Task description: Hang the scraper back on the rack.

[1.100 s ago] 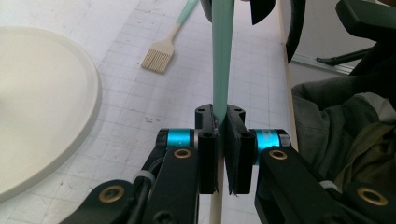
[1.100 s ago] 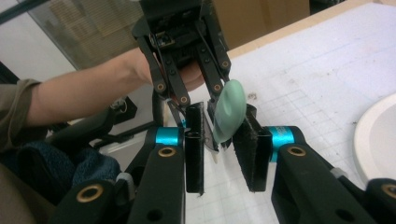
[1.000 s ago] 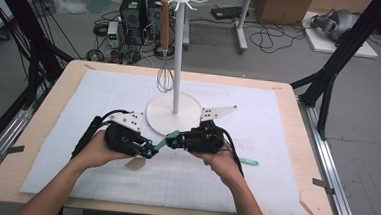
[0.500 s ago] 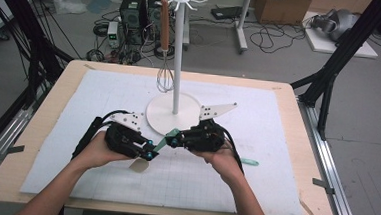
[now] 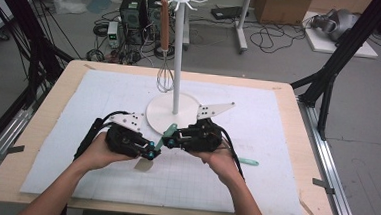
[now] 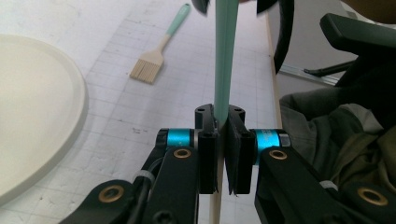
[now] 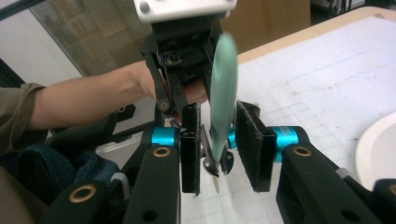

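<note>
A teal-handled utensil [image 5: 167, 134] with a pale wooden end bridges the two grippers over the front of the white mat. My left gripper [image 5: 150, 152] is shut on it. Its jaws have just been closing, and in the left gripper view [image 6: 223, 149] they pinch the handle [image 6: 225, 56] where teal meets wood. The jaws of my right gripper [image 5: 169, 142] have just been opening. In the right gripper view [image 7: 219, 144] its pads stand apart with the teal handle [image 7: 223, 88] loose between them. A beige head [image 5: 143, 164] shows below the left hand.
A white rack with a round base [image 5: 158, 119] and a tall pole [image 5: 178, 51] stands just behind the grippers. A whisk [image 5: 164, 78] with a brown handle hangs from it. A teal-handled brush [image 6: 156, 58] lies on the mat [image 5: 276, 143], right of the right hand.
</note>
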### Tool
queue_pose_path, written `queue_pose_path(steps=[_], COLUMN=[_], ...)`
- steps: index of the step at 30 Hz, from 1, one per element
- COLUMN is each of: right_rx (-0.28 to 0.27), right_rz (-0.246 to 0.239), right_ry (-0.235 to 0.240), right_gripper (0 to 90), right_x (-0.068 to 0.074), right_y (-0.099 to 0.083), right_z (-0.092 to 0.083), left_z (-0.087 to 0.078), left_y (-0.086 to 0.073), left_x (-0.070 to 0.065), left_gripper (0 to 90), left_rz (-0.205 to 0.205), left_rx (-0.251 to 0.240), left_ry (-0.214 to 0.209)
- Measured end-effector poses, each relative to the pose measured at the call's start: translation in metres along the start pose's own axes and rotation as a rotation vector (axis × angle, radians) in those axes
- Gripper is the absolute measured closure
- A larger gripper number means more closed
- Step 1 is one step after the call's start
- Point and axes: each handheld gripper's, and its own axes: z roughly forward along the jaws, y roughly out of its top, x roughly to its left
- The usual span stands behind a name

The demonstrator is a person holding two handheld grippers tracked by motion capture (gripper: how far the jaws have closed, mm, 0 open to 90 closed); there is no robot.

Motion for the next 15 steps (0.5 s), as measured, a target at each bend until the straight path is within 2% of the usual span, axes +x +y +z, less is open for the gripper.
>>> queue_pose_path(steps=[2, 6, 10, 15], right_rx=[0.001, 0.013, 0.033, 0.032], right_rz=[-0.006, -0.011, -0.02, -0.038], right_ry=[-0.002, -0.006, -0.01, -0.021], right_gripper=[80.2, 81.6, 81.9, 82.0], right_x=[0.0009, 0.0007, 0.0021, 0.0044], right_y=[0.0002, 0.0013, 0.0043, 0.009], right_z=[0.0012, 0.0008, -0.0014, -0.0033], left_z=[0.0001, 0.0005, 0.002, 0.0054], left_y=[-0.0001, -0.0015, -0.0022, -0.0013], left_x=[-0.0001, -0.0001, -0.0001, 0.0001], left_gripper=[84.2, 83.3, 79.0, 83.2], left_rz=[-0.002, -0.015, -0.01, -0.009], left_rx=[-0.003, -0.011, 0.003, 0.001], left_ry=[-0.004, -0.02, -0.024, -0.031])
